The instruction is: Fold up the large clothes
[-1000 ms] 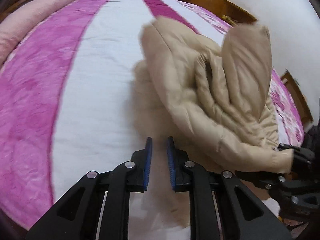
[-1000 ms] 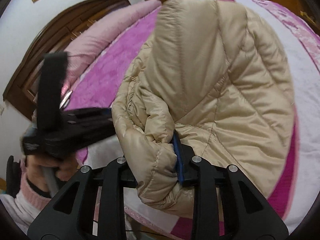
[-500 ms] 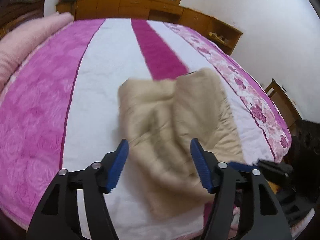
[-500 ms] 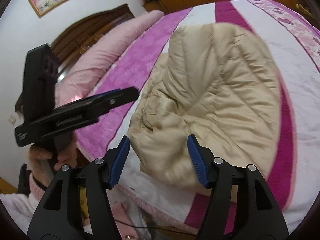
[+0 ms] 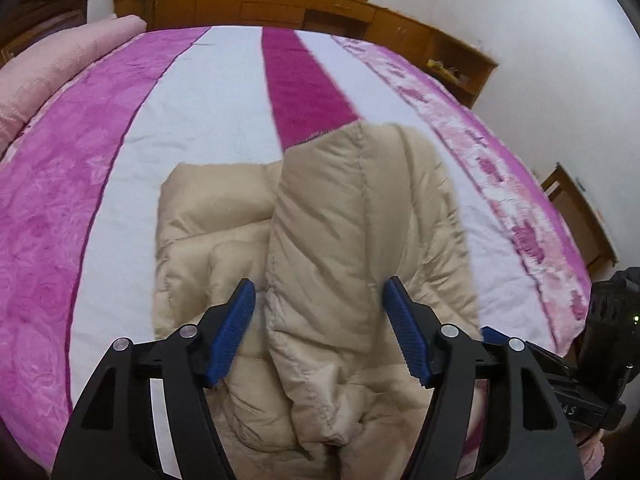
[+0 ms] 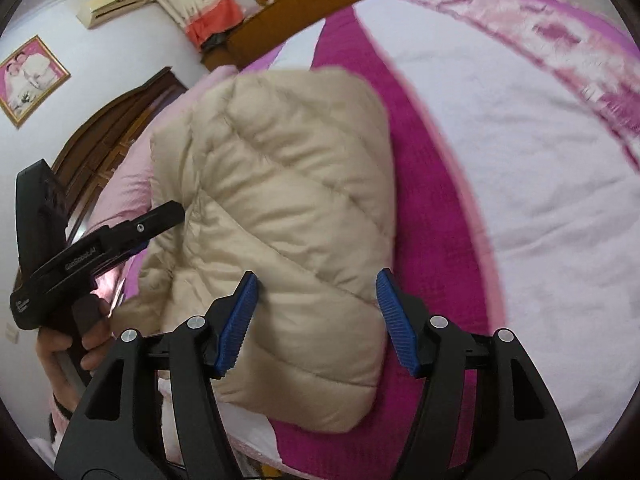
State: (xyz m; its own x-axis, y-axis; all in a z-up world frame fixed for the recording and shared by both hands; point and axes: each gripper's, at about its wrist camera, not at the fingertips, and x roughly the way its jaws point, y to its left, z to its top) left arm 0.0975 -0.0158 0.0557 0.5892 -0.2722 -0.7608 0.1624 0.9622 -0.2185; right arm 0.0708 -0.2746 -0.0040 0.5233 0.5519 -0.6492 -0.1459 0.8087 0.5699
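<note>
A beige quilted puffer jacket (image 5: 320, 264) lies folded in a thick bundle on the striped bed, near its front edge. My left gripper (image 5: 318, 284) hovers over the jacket's near end with its blue pads spread wide and touching nothing. In the right wrist view the same jacket (image 6: 280, 208) sits on a magenta stripe. My right gripper (image 6: 317, 276) stands open above its near corner, its pads clear of the fabric. Each gripper shows in the other's view: the right gripper body (image 5: 592, 380) at the lower right, and the left gripper body (image 6: 100, 248) at the left, held by a hand (image 6: 60, 348).
The bedspread (image 5: 120, 152) has pink, white and magenta stripes. A rolled pink blanket (image 5: 60, 64) lies along the left side by the dark headboard (image 6: 108, 136). A wooden cabinet (image 5: 280, 4) runs along the far wall. A wooden chair (image 5: 576, 208) stands at the right.
The right gripper let go of the jacket's edge and opened. The left jaws went from nearly shut to wide. The raised jacket dropped into a flat folded bundle, and both grippers drew back.
</note>
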